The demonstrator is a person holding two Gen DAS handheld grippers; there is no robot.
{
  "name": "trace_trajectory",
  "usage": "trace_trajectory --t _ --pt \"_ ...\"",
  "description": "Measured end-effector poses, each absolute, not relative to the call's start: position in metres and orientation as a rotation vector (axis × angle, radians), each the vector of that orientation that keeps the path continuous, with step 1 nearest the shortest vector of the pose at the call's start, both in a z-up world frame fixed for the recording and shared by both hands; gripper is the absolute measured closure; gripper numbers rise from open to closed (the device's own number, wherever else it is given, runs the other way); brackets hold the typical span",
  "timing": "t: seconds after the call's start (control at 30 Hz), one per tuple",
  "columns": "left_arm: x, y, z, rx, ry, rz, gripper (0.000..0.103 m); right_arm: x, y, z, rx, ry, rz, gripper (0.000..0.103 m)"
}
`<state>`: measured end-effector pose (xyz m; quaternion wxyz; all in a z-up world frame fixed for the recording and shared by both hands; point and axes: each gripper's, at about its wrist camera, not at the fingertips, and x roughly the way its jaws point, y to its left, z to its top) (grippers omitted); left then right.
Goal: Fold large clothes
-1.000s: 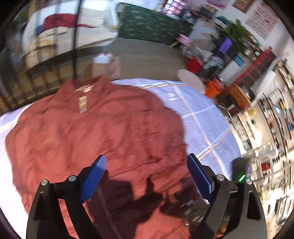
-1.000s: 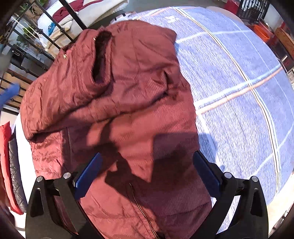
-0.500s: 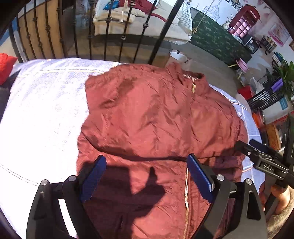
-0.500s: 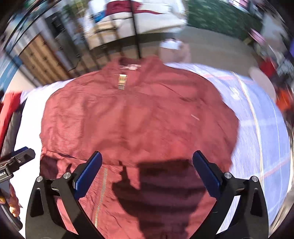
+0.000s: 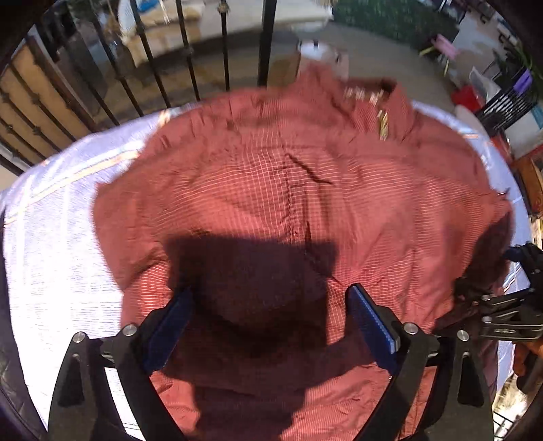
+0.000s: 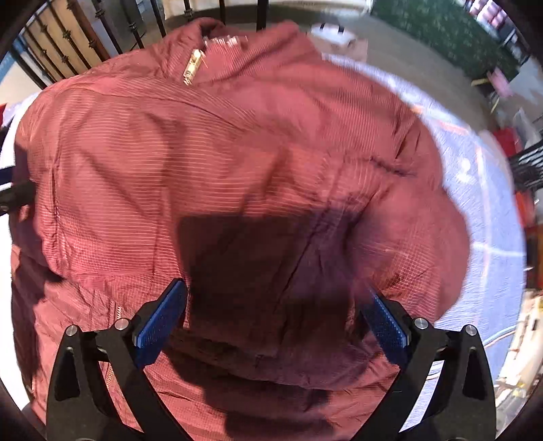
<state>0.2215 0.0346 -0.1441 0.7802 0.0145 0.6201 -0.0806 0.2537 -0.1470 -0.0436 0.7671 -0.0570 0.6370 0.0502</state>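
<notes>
A dark red jacket (image 5: 271,190) with a fine white grid lies spread on a pale lilac bed sheet (image 5: 57,237), its collar and gold zip pull (image 5: 382,123) at the far end. My left gripper (image 5: 269,293) points down over the jacket's lower middle. Its jaws are opening, with only flat cloth beneath them. In the right wrist view the jacket (image 6: 220,152) fills the frame, and my right gripper (image 6: 274,288) hangs open just above it, gripping nothing. The right gripper (image 5: 509,312) also shows at the jacket's right edge in the left wrist view.
A black iron bed rail (image 5: 190,51) runs behind the collar end. Bare sheet (image 6: 488,217) shows to the right of the jacket. Beyond the bed are a floor, a green rug (image 6: 441,30) and cluttered shelves at the far right.
Both grippers have dropped closer to the jacket and swung round, so the collar now sits at the top of each view. The left jaws stand slightly wider.
</notes>
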Motion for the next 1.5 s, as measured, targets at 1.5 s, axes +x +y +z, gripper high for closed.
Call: trace_trajectory --t 1.5 --pt "0.000 0.183 -0.128 -0.046 1.385 -0.154 0.022 0.085 -0.229 -0.044 0.111 1.468 -0.005 0.005"
